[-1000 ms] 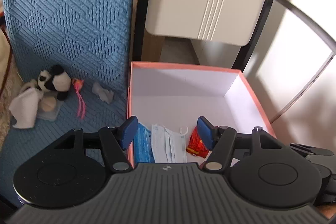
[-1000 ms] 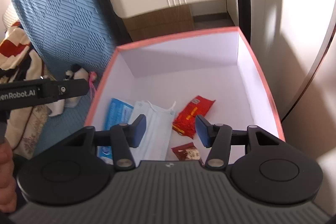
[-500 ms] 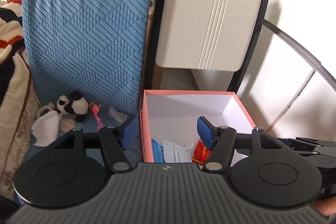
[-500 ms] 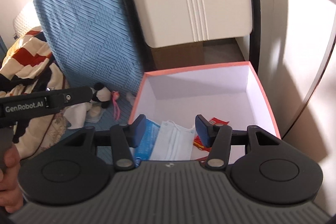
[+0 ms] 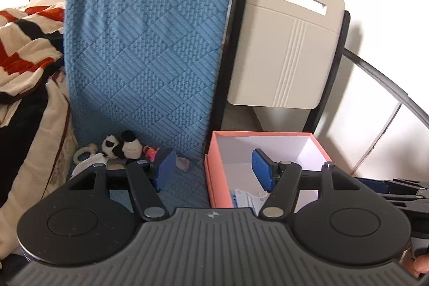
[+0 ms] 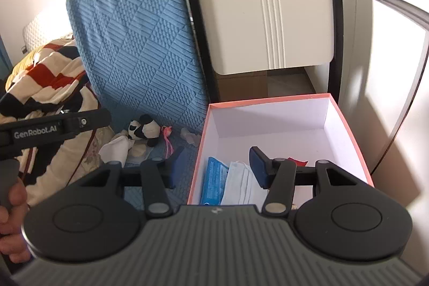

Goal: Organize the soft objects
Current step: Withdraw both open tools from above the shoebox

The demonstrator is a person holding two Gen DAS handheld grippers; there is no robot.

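Both grippers pull up and back from the box (image 6: 346,125), jaws apart, nothing held.
Left gripper (image 5: 213,169), right gripper (image 6: 211,165); mask (image 6: 241,184) sits boxed; panda (image 6: 143,129) waits on cushion (image 6: 185,154), likely next.

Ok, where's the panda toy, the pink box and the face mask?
panda toy (image 6: 143,131), right wrist view, on its black-and-white body.
pink box (image 6: 268,100), right wrist view, on its far rim.
face mask (image 6: 240,185), right wrist view, on its pleated white front, inside the box.

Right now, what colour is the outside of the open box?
Salmon pink outside, white inside; clearest in the right wrist view.
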